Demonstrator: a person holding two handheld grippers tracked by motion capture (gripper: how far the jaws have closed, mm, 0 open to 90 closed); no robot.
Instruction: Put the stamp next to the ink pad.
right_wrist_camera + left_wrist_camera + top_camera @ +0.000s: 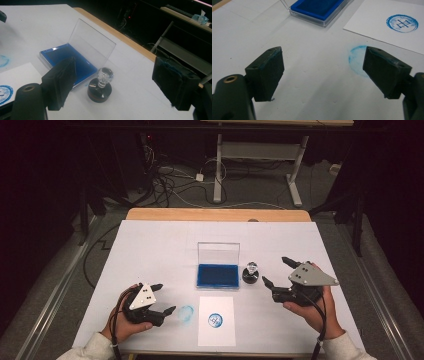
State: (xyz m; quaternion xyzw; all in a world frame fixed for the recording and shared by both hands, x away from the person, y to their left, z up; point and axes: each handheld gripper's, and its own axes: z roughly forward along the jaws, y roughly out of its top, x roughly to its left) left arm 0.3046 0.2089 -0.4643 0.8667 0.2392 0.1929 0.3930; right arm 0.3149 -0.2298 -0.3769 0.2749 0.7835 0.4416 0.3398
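Observation:
A blue ink pad (217, 274) (318, 8) (66, 61) lies mid-table with its clear lid (218, 252) (91, 45) standing open. Right of it stands a black round stamp with a clear knob (251, 272) (100, 86). In front lies a white paper (216, 320) (387, 23) bearing a blue round print (215, 320) (402, 23). My left gripper (161, 298) (323, 72) is open and empty near a blue smudge (186, 314) (357, 60) on the table cover. My right gripper (276, 270) (113, 82) is open just right of the stamp, apart from it.
The white table cover (150, 250) has a wooden table edge (218, 214) along its far side. Beyond it are a desk frame (260, 155) and cables (165, 182) on the floor. A hand holds each gripper near the front edge.

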